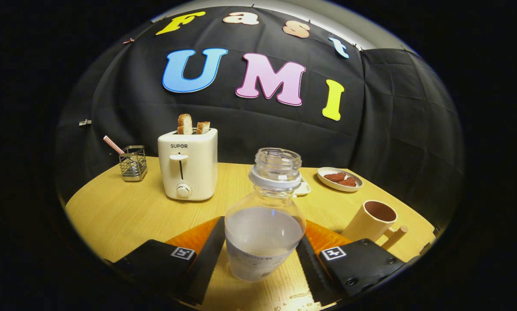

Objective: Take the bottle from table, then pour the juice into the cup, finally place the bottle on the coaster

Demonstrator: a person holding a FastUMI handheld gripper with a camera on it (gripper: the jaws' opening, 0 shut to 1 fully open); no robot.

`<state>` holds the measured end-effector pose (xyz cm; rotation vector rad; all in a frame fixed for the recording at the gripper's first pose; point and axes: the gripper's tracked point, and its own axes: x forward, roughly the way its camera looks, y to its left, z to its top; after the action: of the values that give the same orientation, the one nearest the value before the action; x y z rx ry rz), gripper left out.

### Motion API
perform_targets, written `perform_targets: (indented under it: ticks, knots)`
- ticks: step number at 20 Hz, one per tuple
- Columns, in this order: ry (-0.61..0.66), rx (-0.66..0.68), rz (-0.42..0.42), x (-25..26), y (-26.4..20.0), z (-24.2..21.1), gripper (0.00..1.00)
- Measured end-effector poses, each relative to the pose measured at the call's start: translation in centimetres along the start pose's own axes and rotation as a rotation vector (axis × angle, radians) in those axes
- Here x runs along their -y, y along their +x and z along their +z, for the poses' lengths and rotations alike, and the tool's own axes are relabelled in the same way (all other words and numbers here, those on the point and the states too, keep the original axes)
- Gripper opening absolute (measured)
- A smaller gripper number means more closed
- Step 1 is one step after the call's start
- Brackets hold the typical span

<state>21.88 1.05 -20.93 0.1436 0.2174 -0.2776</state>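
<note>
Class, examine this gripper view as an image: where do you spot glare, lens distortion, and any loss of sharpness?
Gripper view: fisheye bends the round wooden table edge and wall; glare shines on the wet tabletop just before the clear plastic bottle between the tool fingers; the cream toaster is sharp, the near fingers slightly soft; the beige cup casts a soft shadow.

Cloth-walled booth: breakfast table [124,207], toaster [188,164].
</note>
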Motion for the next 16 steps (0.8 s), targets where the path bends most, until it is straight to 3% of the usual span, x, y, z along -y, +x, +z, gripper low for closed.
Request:
perform_targets:
  ticks: [2,6,16]
  knots:
    - [0.013,-0.004,0.0,0.3,0.0,0.0,0.82]
    - [0.04,-0.008,0.016,0.7,0.1,-0.1,0.76]
    - [0.082,-0.04,0.028,0.9,-0.1,0.0,0.72]
